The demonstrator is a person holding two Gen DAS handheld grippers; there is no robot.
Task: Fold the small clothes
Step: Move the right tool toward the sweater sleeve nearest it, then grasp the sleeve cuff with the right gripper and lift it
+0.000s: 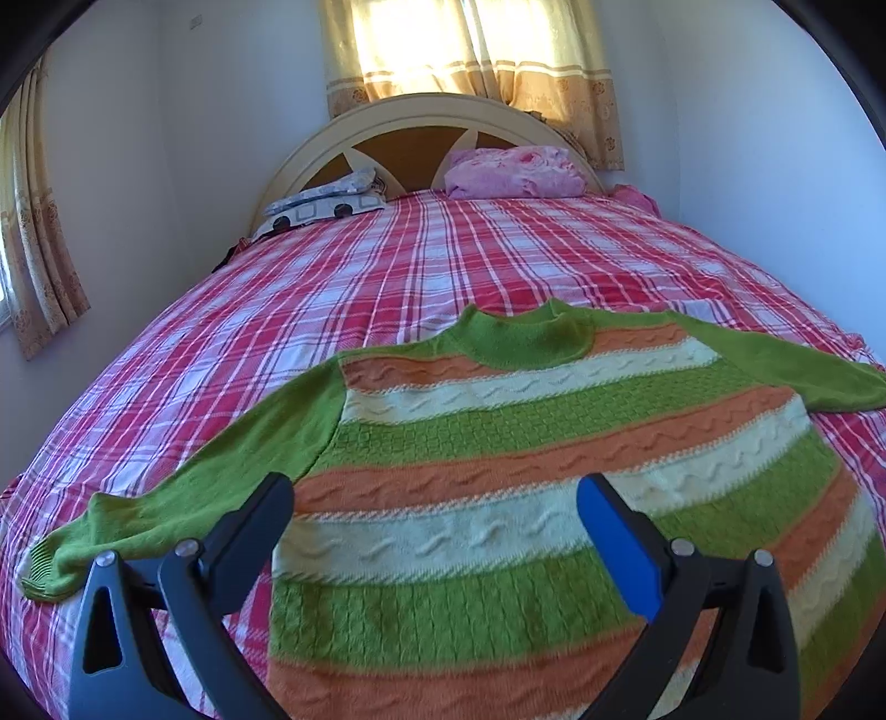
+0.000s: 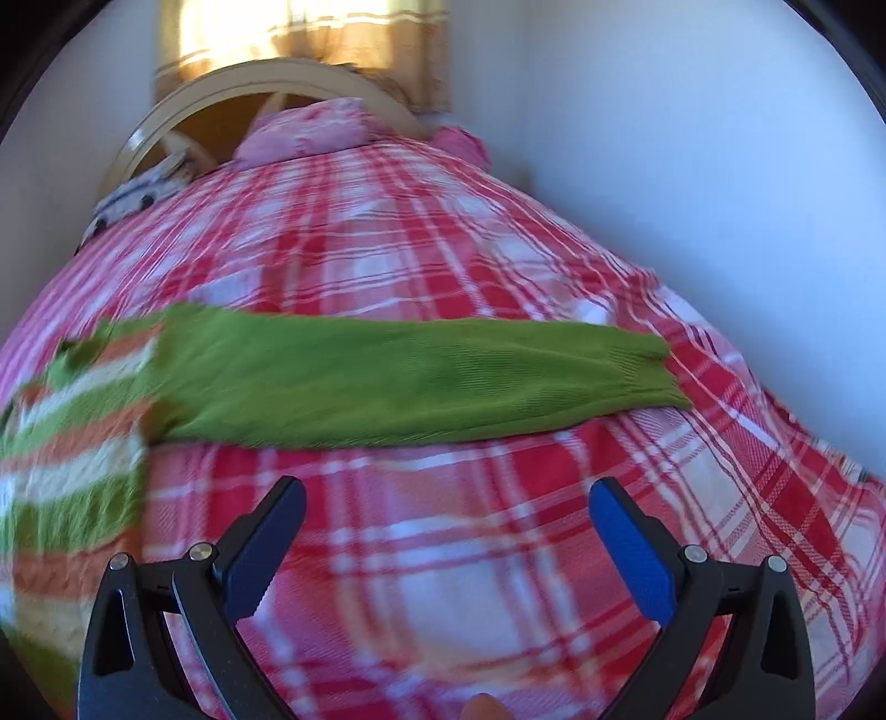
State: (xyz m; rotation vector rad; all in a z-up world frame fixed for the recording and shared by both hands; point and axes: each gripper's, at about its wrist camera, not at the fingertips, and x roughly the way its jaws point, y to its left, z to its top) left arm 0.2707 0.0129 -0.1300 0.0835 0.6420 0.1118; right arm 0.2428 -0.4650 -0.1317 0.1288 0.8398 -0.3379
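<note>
While the knitted sweater [image 1: 498, 498] lies flat on the plaid bedspread [image 1: 387, 266], its collar points toward the headboard [image 1: 421, 111] and its plain green sleeves extend sideways. Body: cable-textured green, orange and cream bands. Left gripper [image 1: 434, 507] and right gripper [image 2: 446, 509] hover spread wide, grasping nothing.

I read sweater [image 1: 498, 443]: green, orange, cream knit stripes, plain green sleeves | bed [image 1: 332, 288] sheet: red, pink, white plaid | pillow [image 1: 515, 171]: pink | curtain [image 1: 470, 50]: yellow-tan, patterned border | my left tongs [image 1: 434, 498]: black, blue pads
</note>
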